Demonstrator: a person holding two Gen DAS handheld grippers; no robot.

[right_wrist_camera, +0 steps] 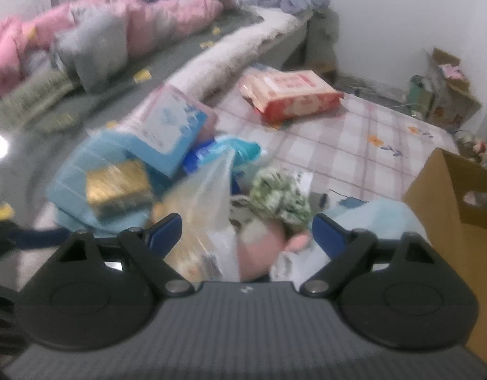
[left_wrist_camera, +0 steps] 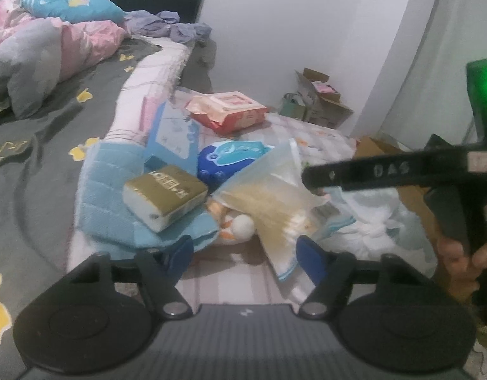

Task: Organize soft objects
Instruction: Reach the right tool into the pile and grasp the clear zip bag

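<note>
Blue-padded fingers of the left gripper stand partly apart over a heap of soft goods; we see the lower end of a clear plastic bag with tan contents lying between them, the pads not pressing on it. We note the right gripper spread wide above the same heap, the bag and a pink soft toy in a green knitted cap between its fingers, nothing clamped. In the left wrist view the right gripper's black handle crosses from the right, held by a hand.

We place the heap on a checked mattress beside a grey-covered bed. It holds a gold tissue pack on a light blue towel, a blue and white box tilted behind, and a dark blue wipes pack. A red and white wipes pack lies well apart, farther back. A white plush with orange marks, possibly a duck, shows under the bag; blur prevents certainty. A cardboard box stands at the right edge, just beside the heap
</note>
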